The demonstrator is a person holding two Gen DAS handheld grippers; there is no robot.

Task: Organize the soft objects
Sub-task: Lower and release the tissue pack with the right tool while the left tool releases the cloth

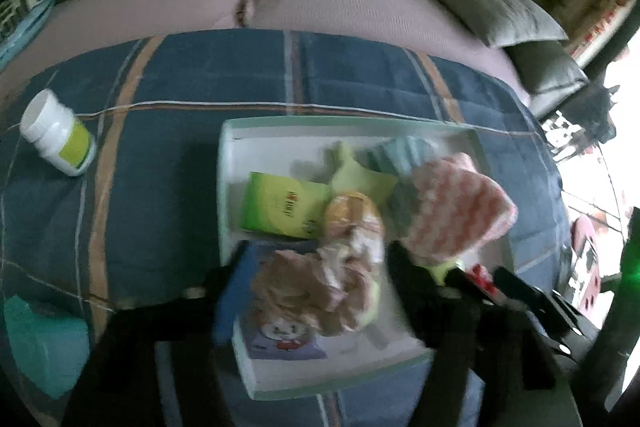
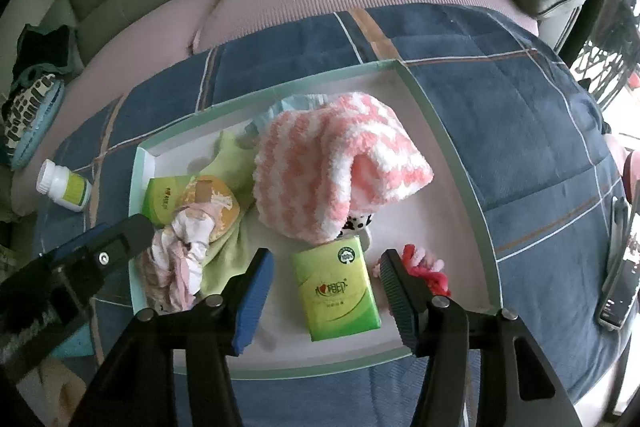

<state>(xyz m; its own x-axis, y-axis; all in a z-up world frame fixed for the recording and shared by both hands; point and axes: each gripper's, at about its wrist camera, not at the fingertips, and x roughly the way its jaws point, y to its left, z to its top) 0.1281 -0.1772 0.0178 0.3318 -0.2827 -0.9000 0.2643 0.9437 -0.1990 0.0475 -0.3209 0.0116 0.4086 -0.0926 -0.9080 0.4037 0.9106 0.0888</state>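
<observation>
While over tray (image 2: 452,131), right hand-held gripper (image 2: 326,291) jaws apart round tissue pack (image 2: 336,287), no contact, left hand-held gripper (image 1: 316,259) open.

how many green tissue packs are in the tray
2. One green tissue pack lies at the tray's near side, between the right gripper's open fingers. The other sits at the left, partly under cloths; more may be hidden.

the right gripper (image 2: 324,287) is pointing steeply down, jaws standing apart; the left gripper (image 1: 316,263) is angling down, jaws parted too.
</observation>
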